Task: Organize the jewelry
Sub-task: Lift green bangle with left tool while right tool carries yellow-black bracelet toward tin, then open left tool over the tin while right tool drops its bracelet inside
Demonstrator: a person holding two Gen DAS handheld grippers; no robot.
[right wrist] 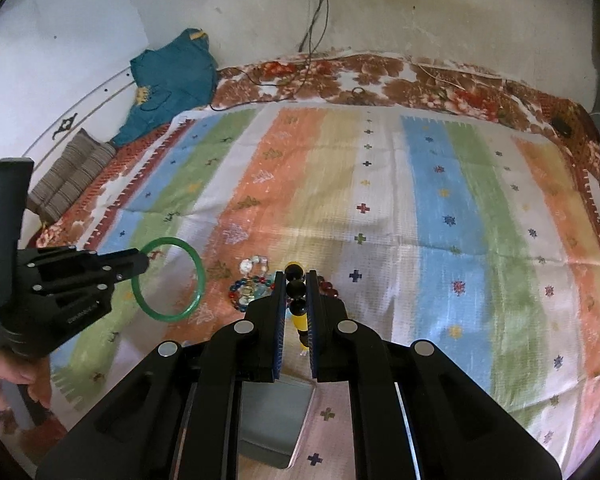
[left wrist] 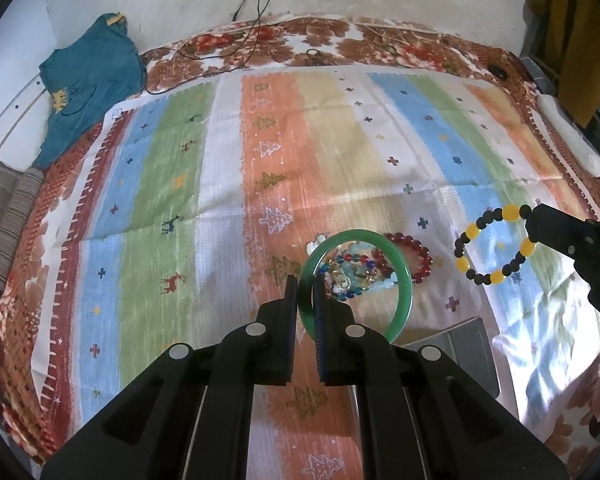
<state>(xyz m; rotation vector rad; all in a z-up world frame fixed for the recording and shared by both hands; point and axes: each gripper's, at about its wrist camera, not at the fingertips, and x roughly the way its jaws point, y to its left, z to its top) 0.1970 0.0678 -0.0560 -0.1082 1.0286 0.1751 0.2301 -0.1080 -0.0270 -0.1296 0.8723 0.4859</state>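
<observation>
My left gripper (left wrist: 305,292) is shut on a green bangle (left wrist: 404,272), which hangs lifted above the striped cloth; from the right wrist view the same bangle (right wrist: 198,264) sticks out from the left gripper (right wrist: 144,266). My right gripper (right wrist: 296,280) is shut on a yellow-and-black bead bracelet (right wrist: 299,320), seen edge-on between its pads; in the left wrist view that bracelet (left wrist: 470,234) dangles as a ring from the right gripper (left wrist: 534,220). A pile of jewelry stays on the cloth: a red bead bracelet (left wrist: 422,256), multicoloured beads (left wrist: 352,276), and a small watch (right wrist: 246,266).
A grey box (right wrist: 276,420) sits on the cloth just under my grippers, also visible as a grey box (left wrist: 464,344). A teal garment (left wrist: 88,80) and folded striped fabric (left wrist: 8,216) lie at the far left. Cables (left wrist: 228,44) trail at the back. A hand (right wrist: 4,380) holds the left tool.
</observation>
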